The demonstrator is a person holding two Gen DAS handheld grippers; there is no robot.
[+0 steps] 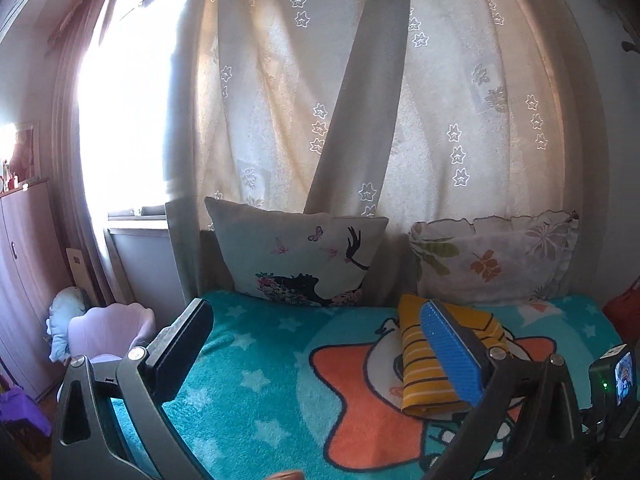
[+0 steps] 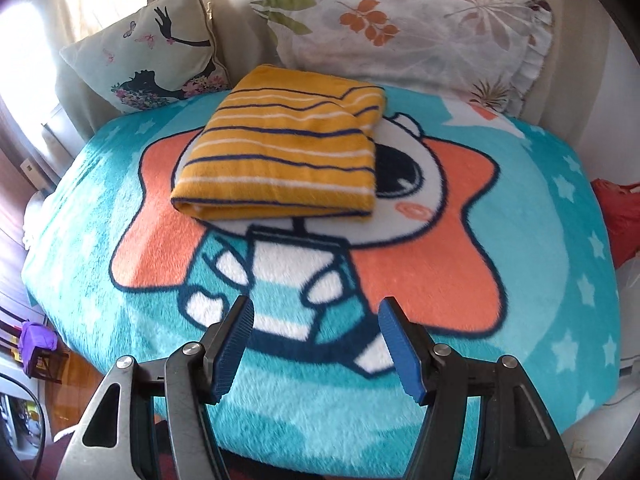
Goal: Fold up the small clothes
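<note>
A yellow garment with dark and white stripes (image 2: 286,148) lies folded in a neat rectangle on the teal cartoon blanket (image 2: 120,184), near the pillows. In the left wrist view it (image 1: 424,368) shows partly behind the right finger. My left gripper (image 1: 316,344) is open wide and empty, held above the blanket to the left of the garment. My right gripper (image 2: 316,344) is open and empty, held above the blanket's near part, well short of the garment.
Two pillows lean at the bed's head: one with a dancer print (image 2: 148,56), one with leaves (image 2: 400,28). Curtains (image 1: 360,100) hang behind. A lilac chair (image 1: 108,332) and a wardrobe (image 1: 20,280) stand left of the bed. A red object (image 2: 620,220) lies at the right edge.
</note>
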